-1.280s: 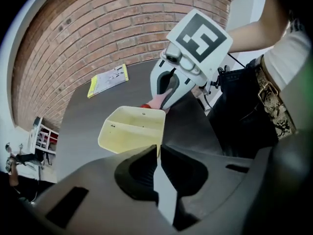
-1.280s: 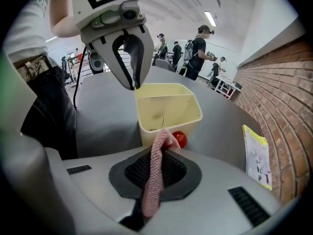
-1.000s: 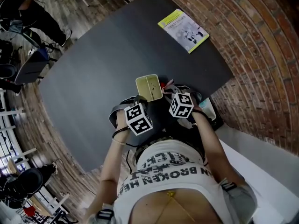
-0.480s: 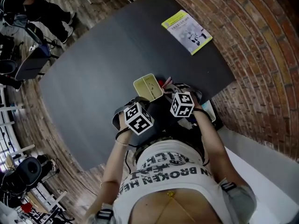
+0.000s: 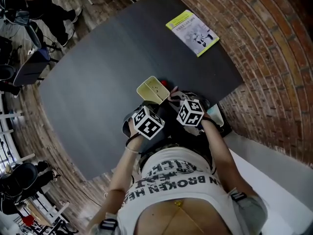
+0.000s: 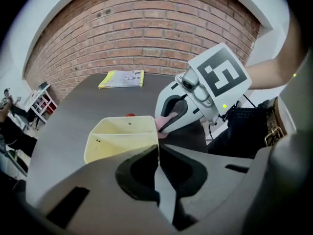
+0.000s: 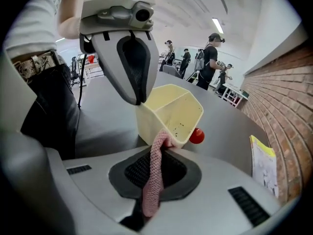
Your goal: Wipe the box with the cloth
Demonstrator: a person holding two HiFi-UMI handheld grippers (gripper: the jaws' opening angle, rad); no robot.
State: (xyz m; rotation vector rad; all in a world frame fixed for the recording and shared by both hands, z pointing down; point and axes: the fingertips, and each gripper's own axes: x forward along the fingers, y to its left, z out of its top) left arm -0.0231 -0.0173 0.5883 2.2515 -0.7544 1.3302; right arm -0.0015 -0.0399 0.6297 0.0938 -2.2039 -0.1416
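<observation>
**Box braced and tilted for wiping**

We keep the left gripper (image 6: 157, 148) clamped on one wall of the yellow box (image 6: 120, 133). It holds the box tilted over the near part of the tabletop (image 5: 98, 72), in our judgement to brace it and present its rim. The right gripper (image 7: 159, 151) is clenched on the pink cloth (image 7: 155, 177), whose end touches a corner of the box. Count: two grippers, one two-compartment box, one cloth, one red ball (image 7: 196, 136), one booklet (image 5: 191, 32).
</observation>
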